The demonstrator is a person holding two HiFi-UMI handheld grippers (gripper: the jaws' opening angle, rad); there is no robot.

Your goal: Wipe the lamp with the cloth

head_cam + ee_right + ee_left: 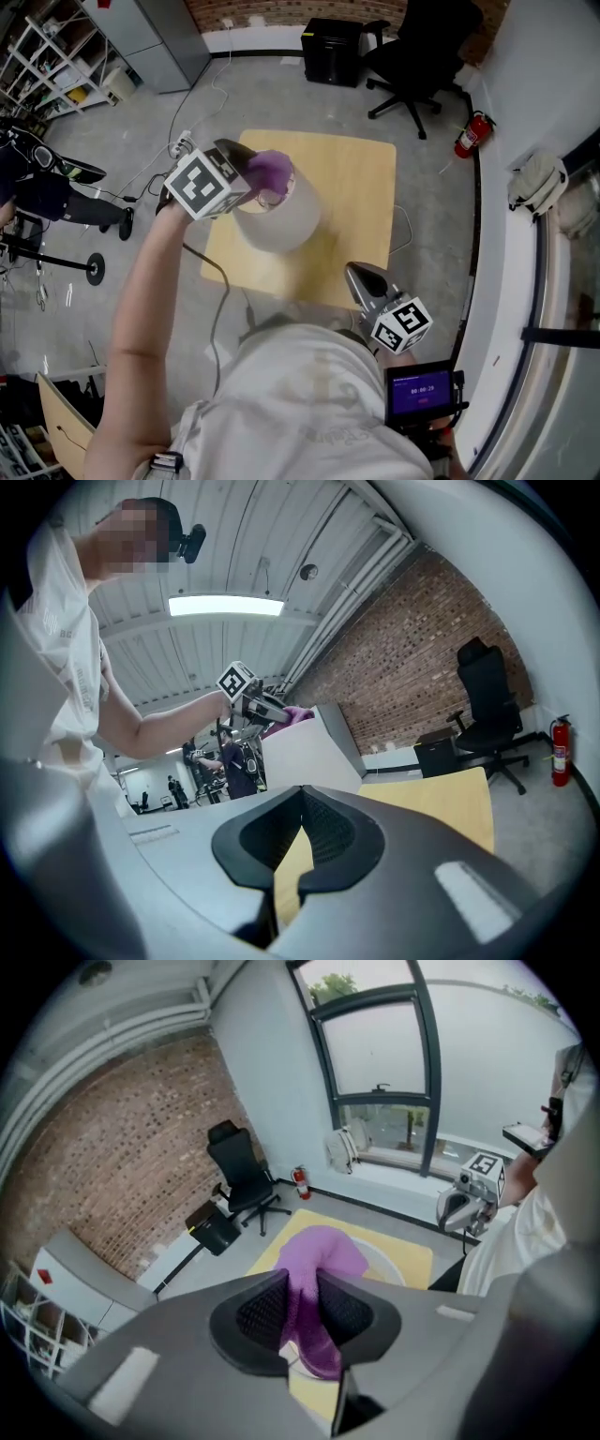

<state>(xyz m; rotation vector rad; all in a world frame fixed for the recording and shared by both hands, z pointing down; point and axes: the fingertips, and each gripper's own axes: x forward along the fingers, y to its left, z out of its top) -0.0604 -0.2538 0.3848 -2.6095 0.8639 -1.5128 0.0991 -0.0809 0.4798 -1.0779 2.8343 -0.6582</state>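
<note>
A white lampshade (281, 223) stands on the yellow tabletop (361, 202). A purple cloth (273, 171) lies over its top rim, and my left gripper (258, 178) is shut on that cloth from above, pointing steeply down. In the left gripper view the cloth (323, 1249) is pinched between the jaws of the left gripper (302, 1288) above the shade's rim (392, 1262). My right gripper (357, 273) hangs near the table's front edge, apart from the lamp, its jaws shut on nothing. From the right gripper (301, 810) I see the shade (305, 757) and cloth (298, 712).
A black office chair (417, 47), a black box (333, 52) and a red fire extinguisher (469, 136) stand on the floor beyond the table. Shelves (42, 56) are at far left. A cable (217, 300) runs off the table's near side.
</note>
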